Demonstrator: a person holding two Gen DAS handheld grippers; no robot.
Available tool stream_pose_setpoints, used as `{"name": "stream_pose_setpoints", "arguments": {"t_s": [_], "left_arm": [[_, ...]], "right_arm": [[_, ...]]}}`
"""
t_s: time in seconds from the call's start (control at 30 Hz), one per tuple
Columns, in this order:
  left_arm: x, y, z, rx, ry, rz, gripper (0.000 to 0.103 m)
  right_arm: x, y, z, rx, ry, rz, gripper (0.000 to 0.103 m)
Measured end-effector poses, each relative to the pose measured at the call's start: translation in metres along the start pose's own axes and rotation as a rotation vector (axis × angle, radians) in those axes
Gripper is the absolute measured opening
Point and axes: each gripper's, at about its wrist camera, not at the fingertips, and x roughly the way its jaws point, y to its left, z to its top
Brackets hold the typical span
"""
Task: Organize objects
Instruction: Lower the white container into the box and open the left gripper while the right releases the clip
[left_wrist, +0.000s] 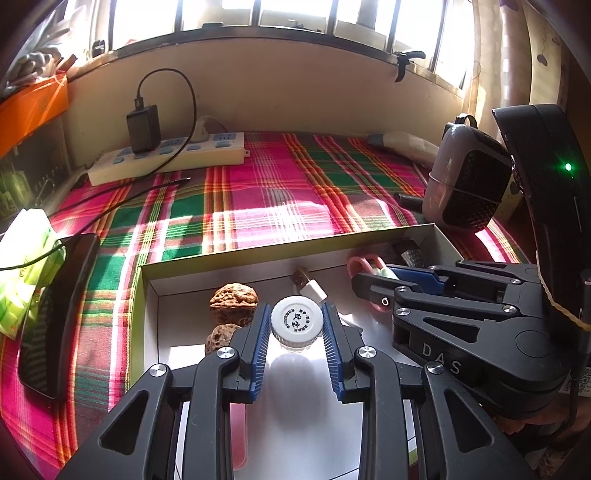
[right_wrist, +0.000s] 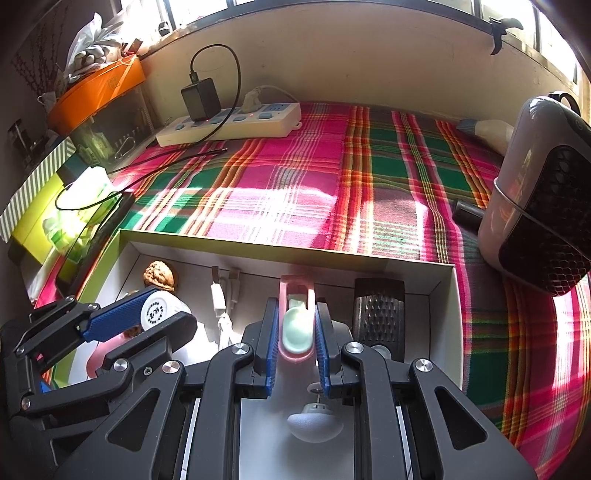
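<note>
The left gripper (left_wrist: 295, 325) is right up close, and its two blue pads sit on both sides of a little bottle with a white cap (left_wrist: 297, 319). The jaws are partway closed and hug the cap, so I think the bottle is held tight to keep it standing up. The bottle is inside a white box (left_wrist: 258, 258) that lies on a bright checked cloth (left_wrist: 277, 184). Just beside the bottle are two bumpy walnuts (left_wrist: 233, 301), and behind it lies a white USB plug (left_wrist: 308, 284). The right gripper (right_wrist: 295, 332) is over the same box, more to the right side. Its jaws are narrow and squeeze a pink thing with a pale green middle (right_wrist: 295, 325). It may be a small pair of scissors, but I cannot tell for sure. Next to it in the box stands a black bumpy thing (right_wrist: 378, 314), and below the jaws rests a small grey mushroom-shaped piece (right_wrist: 314, 424). I think the box is where all the small things belong, so each hand is holding one thing there to set it in a tidy spot. At the back of the cloth is a white power strip (right_wrist: 236, 123) with a black charger (right_wrist: 199, 98) plugged in, well apart from the box. A round grey and black gadget (right_wrist: 539, 192) sits off to the right, near the box corner.
</note>
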Motion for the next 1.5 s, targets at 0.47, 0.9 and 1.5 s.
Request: {"name": "stream_pose_setpoints", "arguments": {"t_s": [0.47, 0.9, 1.5], "left_arm": [[0.004, 0.001, -0.002, -0.007, 0.016, 0.013, 0.026], [0.004, 0.002, -0.001, -0.01, 0.026, 0.01, 0.026], [-0.018, 0.002, -0.006, -0.008, -0.01, 0.008, 0.027]], "right_arm": [[-0.003, 0.002, 0.0, -0.008, -0.008, -0.015, 0.019], [-0.007, 0.002, 0.0, -0.001, -0.015, -0.021, 0.019], [-0.031, 0.01, -0.009, 0.004, -0.057, -0.032, 0.028]]}}
